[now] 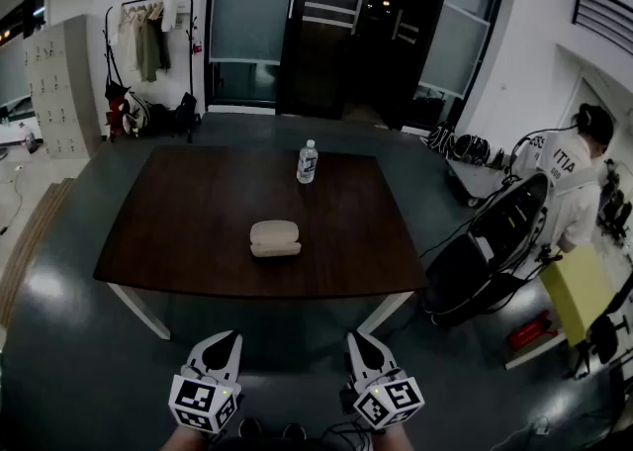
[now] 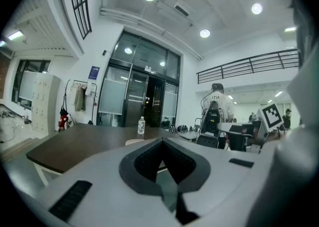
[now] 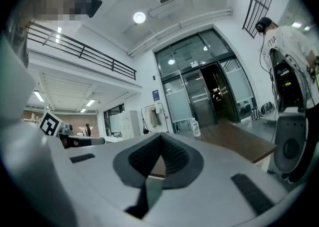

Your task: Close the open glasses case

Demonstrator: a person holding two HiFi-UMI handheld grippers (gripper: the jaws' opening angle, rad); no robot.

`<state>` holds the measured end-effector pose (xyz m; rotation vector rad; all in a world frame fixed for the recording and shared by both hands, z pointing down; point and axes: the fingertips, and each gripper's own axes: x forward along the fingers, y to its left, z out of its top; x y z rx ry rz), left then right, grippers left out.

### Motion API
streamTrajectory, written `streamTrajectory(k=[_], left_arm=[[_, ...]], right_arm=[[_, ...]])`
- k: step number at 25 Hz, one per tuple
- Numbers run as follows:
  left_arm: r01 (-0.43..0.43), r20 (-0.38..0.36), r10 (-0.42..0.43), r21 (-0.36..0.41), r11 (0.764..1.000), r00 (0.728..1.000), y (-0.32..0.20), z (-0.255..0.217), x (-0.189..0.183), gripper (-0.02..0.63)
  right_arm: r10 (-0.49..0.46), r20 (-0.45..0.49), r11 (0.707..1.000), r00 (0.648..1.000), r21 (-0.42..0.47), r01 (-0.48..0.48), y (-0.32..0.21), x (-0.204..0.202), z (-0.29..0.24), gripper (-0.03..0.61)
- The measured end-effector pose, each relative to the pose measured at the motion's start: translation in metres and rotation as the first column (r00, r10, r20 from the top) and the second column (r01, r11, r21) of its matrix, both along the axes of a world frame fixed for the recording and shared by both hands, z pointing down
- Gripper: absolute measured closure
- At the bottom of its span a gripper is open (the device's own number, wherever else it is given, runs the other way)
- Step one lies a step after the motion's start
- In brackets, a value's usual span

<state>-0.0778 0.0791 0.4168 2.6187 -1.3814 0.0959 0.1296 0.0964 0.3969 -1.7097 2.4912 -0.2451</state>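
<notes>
Left gripper [image 1: 226, 342]: jaws together, tips meeting, nothing between. Right gripper [image 1: 358, 340]: same. Both hang well short of the dark wooden table [image 1: 168, 241]. Glasses case [image 1: 275, 238] lies mid-table: cream, rounded, smooth shell, lid low over base. Best bet: steady base, press lid flat. Clear bottle [image 1: 308, 161] stands beyond.

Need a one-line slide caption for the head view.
Left hand-held gripper and right hand-held gripper, both shut, short of the dark table with a cream glasses case and water bottle.

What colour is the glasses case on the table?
Cream or off-white; the glasses case shows best in the head view.
</notes>
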Motion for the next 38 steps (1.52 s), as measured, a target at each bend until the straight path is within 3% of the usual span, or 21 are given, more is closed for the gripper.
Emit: streamTrajectory(k=[9, 26, 38], left_arm=[[0.012, -0.012, -0.012, -0.026, 1.000, 1.000, 0.003, 0.007, -0.013, 0.617], [0.003, -0.020, -0.005, -0.070, 0.998, 1.000, -0.005, 0.025, -0.036, 0.617], [-0.069, -0.036, 0.066, -0.093, 0.993, 0.997, -0.035, 0.038, -0.053, 0.617]], right_arm=[[-0.009, 0.023, 1.000, 1.000, -0.005, 0.009, 0.000, -0.009, 0.004, 0.591], [0.023, -0.041, 0.999, 0.999, -0.027, -0.024, -0.011, -0.034, 0.012, 0.591], [0.087, -0.048, 0.994, 0.995, -0.069, -0.090, -0.026, -0.057, 0.031, 0.591]])
